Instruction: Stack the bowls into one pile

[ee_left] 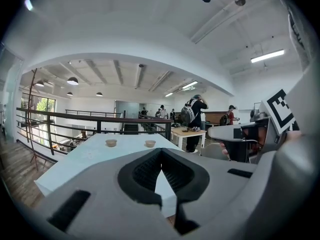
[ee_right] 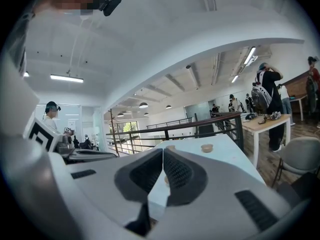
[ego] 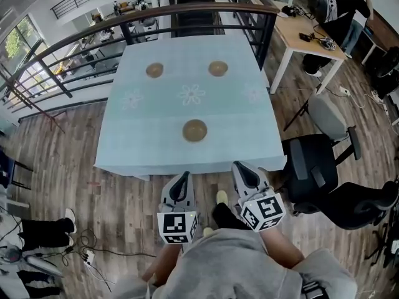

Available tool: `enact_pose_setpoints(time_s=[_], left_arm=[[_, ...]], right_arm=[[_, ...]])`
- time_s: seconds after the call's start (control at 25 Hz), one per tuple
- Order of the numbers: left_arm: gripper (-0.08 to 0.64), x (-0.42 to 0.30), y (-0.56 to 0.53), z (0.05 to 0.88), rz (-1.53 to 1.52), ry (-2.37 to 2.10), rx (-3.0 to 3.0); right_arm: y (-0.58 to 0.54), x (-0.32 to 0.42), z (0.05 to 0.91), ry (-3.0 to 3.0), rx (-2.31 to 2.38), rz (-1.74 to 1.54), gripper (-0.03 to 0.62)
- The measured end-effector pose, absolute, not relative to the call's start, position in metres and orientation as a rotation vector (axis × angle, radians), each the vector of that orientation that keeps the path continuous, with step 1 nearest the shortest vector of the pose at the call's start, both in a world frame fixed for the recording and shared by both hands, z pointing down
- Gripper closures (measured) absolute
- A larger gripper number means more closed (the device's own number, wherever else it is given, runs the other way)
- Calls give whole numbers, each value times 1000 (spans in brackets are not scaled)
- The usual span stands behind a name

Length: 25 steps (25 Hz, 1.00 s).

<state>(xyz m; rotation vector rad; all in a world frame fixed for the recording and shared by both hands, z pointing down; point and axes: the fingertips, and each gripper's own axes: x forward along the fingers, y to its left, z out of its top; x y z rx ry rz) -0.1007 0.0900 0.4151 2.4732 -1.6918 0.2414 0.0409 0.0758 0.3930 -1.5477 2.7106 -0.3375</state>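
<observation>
Three bowls [ego: 194, 130] sit apart, seemingly mouth-up, while left tongs [ego: 184, 175] and right tongs [ego: 239, 166] are clenched, empty.

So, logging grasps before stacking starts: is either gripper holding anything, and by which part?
Nothing is held. The left gripper and right gripper are both shut and empty, short of the table where the near bowl, far-left bowl and far-right bowl sit.

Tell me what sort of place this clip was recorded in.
Probably an open-plan office or lab on a mezzanine: a metal railing overlooks a lower floor, a work desk holds gear, and a black office chair stands beside the cloth-covered table.
</observation>
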Motion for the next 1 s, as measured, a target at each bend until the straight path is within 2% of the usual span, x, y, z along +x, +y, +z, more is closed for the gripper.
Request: enact_pose_setpoints(time_s=[1.0], left_arm=[[543, -81, -30, 407, 307, -1754, 2426]], right_arm=[[-59, 69, 385, 2737, -1486, -337, 565]])
